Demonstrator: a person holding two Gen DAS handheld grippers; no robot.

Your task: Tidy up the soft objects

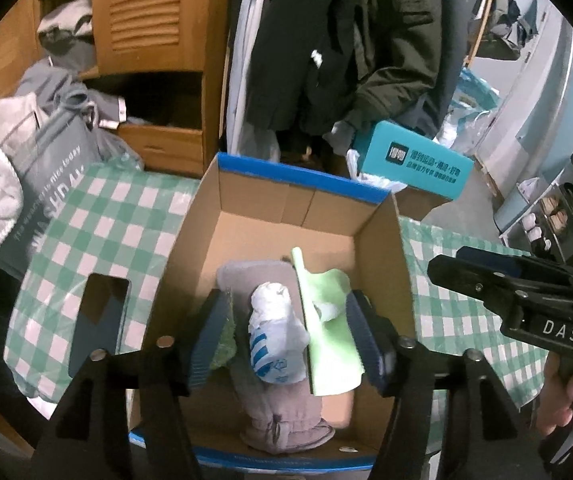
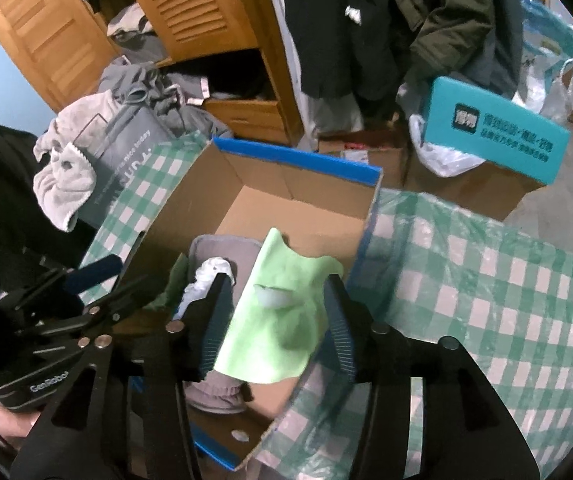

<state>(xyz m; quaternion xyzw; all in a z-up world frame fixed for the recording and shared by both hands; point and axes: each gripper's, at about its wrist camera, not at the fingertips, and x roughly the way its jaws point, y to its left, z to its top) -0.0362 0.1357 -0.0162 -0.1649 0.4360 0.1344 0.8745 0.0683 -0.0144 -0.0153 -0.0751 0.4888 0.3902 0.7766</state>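
An open cardboard box with a blue rim stands on a green-checked tablecloth. In it lie a grey-mauve garment, a white bundle with blue print, a light green cloth and a dark green piece. My left gripper hangs open over the box, its fingers either side of the white bundle and the green cloth. My right gripper is open too, the green cloth lying between its fingers with gaps on both sides.
A dark flat phone-like object lies on the cloth left of the box. A grey bag with a towel stands at the left, a teal box behind. A wooden cabinet and hanging jackets fill the back.
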